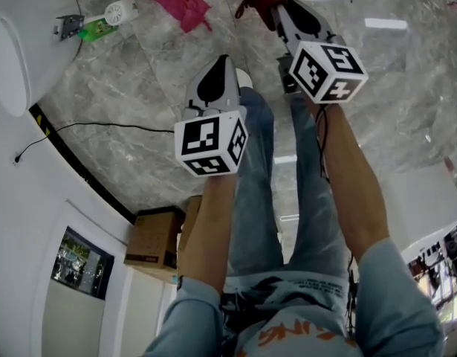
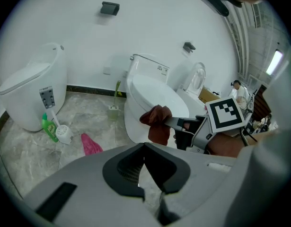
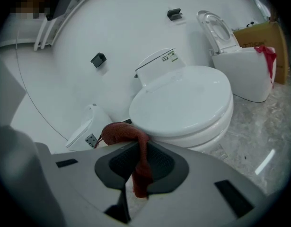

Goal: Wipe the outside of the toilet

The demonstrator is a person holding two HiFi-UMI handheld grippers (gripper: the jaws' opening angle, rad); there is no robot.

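- Got the dark red cloth (image 3: 120, 130) pinched tight in the right gripper (image 3: 138, 169), with a dangling tail below.
- Seeing the left gripper (image 2: 144, 171) closed up on nothing, parked nearer and to the left.
- Looking at the toilet (image 3: 183, 103) just past the cloth, lid down, far right of the floor; can't tell about contact yet.
- Could easily lose the cloth mid-rub, judging by such a thin pinched fold.
- Might just smear with a bunched wad like that.
- Can't read the tank label (image 3: 170, 56) or the green bottle (image 2: 49, 129); way too small.
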